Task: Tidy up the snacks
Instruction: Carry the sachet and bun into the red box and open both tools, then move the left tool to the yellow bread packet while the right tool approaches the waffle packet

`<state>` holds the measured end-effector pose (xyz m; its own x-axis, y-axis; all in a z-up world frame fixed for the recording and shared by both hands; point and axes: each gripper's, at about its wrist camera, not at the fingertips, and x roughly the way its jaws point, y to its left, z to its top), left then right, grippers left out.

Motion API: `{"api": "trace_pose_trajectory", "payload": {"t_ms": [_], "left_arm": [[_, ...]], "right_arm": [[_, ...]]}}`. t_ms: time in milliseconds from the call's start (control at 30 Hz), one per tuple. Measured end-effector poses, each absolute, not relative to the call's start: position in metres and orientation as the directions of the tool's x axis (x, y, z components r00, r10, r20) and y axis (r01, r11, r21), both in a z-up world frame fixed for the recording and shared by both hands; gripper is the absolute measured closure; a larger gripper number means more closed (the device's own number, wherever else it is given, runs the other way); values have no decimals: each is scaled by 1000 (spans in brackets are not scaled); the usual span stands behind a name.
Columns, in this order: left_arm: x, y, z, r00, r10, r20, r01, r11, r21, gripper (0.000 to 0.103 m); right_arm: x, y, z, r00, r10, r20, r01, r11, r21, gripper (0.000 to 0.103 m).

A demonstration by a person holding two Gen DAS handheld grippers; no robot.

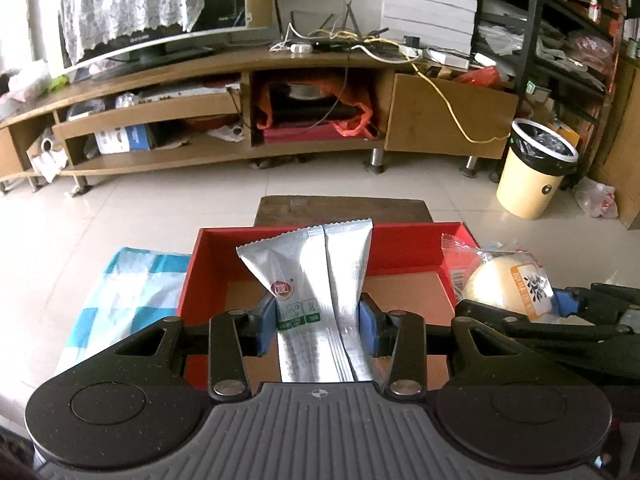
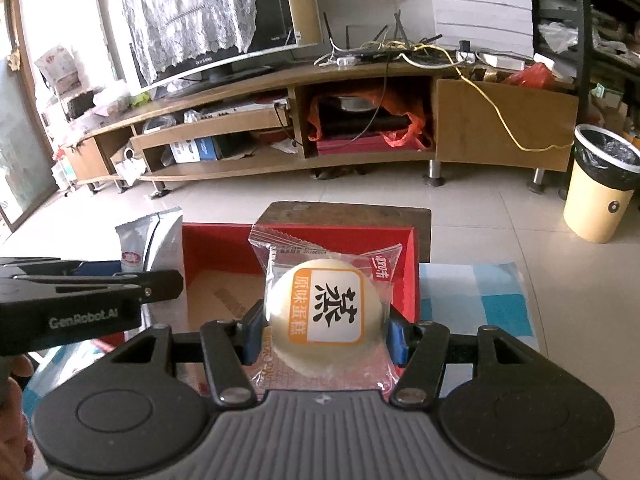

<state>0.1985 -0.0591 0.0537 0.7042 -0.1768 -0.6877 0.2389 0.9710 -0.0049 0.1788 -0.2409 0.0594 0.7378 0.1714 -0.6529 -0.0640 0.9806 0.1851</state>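
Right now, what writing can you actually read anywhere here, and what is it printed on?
"GenRobot.AI": side of the left gripper.
"蒸" and "原味蛋糕": label of the wrapped cake in the right gripper.
Silver packet: red logo, small print, too blurred.
TV brand: too small.

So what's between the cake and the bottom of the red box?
Nothing. In the right wrist view the cake, pinched by the right gripper, hangs over the red box; its brown floor below looks bare.
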Motion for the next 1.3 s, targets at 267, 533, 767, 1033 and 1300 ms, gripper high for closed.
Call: {"api": "trace_pose_trajectory", "payload": {"t_ms": [267, 533, 767, 1033, 1300], "left_arm": [[222, -68, 38, 704, -164, -691, 240, 971, 15, 53], [240, -61, 13, 679, -138, -721, 216, 976, 16, 49], [244, -52, 3, 654, -119, -747, 185, 983, 6, 45], [234, -53, 12, 668, -114, -736, 191, 981, 21, 36], [213, -42, 33, 684, -117, -721, 185, 983, 16, 30]], "right_arm": [[211, -238, 33, 702, 158, -694, -47, 983, 176, 49], [230, -236, 8, 665, 159, -730, -52, 985, 167, 49], [229, -228, 5, 670, 147, -728, -89, 989, 117, 46], [220, -229, 14, 681, 140, -718, -77, 990, 119, 46], [193, -228, 39, 708, 154, -689, -84, 987, 133, 45]]}}
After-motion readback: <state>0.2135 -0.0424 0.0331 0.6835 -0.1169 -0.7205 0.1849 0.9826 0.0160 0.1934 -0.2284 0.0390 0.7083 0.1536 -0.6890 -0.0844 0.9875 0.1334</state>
